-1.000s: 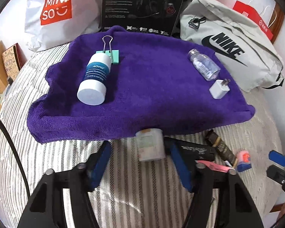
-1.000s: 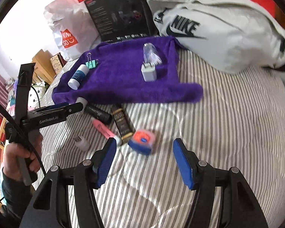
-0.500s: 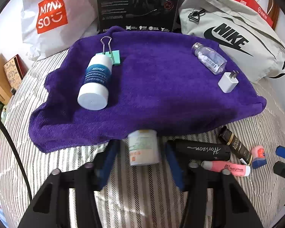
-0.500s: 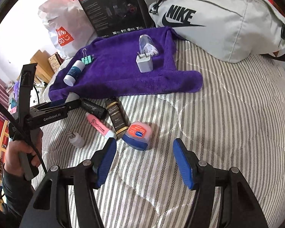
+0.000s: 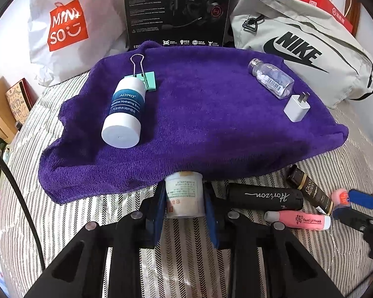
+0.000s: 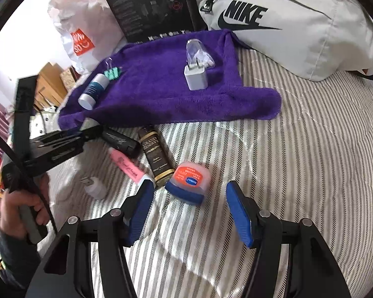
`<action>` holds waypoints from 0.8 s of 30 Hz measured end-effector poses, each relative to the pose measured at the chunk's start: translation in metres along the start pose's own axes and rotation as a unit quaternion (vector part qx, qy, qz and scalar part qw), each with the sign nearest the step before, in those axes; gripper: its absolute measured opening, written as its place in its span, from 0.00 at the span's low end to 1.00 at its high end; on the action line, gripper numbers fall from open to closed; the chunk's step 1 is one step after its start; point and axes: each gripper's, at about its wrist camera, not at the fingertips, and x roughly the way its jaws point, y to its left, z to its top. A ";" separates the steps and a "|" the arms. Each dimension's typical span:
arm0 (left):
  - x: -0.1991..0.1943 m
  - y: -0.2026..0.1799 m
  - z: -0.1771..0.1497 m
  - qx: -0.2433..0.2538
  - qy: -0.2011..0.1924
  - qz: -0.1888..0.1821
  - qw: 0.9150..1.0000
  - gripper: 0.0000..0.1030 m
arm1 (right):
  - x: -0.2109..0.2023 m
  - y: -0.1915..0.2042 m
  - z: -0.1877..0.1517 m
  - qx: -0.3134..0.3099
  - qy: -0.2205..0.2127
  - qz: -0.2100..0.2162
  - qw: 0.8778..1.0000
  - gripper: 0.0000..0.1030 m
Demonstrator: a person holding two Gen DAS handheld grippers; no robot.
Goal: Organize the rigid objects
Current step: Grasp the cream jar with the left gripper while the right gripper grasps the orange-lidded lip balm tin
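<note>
- Low in the centre of the left wrist view, our left gripper (image 5: 184, 202) has its blue pads pressed against both sides of a small white jar (image 5: 184, 197), which lies on the striped bedding (image 5: 74, 213) at the near edge of the purple towel (image 5: 199, 124).
- In the lower middle of the right wrist view, our right gripper (image 6: 190, 209) holds its jaws wide apart, empty, around a blue-lidded Vaseline tub (image 6: 188, 182).
- On the towel we see an ADMD bottle (image 5: 123, 113), a green binder clip (image 5: 143, 78), a clear bottle (image 5: 271, 78) and a white charger (image 5: 297, 106).

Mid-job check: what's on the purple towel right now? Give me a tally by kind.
Bottles: 2 (white bottle, clear bottle)
Binder clip: 1
Charger: 1
Total: 4
</note>
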 end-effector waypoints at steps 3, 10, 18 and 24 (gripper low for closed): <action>0.000 0.000 -0.001 -0.001 -0.003 -0.001 1.000 0.27 | 0.013 0.001 0.001 0.011 0.003 -0.012 1.000 0.51; 0.000 0.001 -0.002 -0.001 -0.006 -0.002 1.000 0.27 | 0.014 0.008 -0.001 -0.039 0.009 -0.070 0.997 0.50; 0.000 0.001 -0.001 -0.002 -0.006 -0.003 1.000 0.27 | 0.016 0.007 0.001 -0.052 0.006 -0.076 0.996 0.50; 0.000 -0.001 -0.001 0.002 -0.004 0.000 1.000 0.27 | 0.016 0.013 -0.001 -0.079 -0.011 -0.094 0.992 0.36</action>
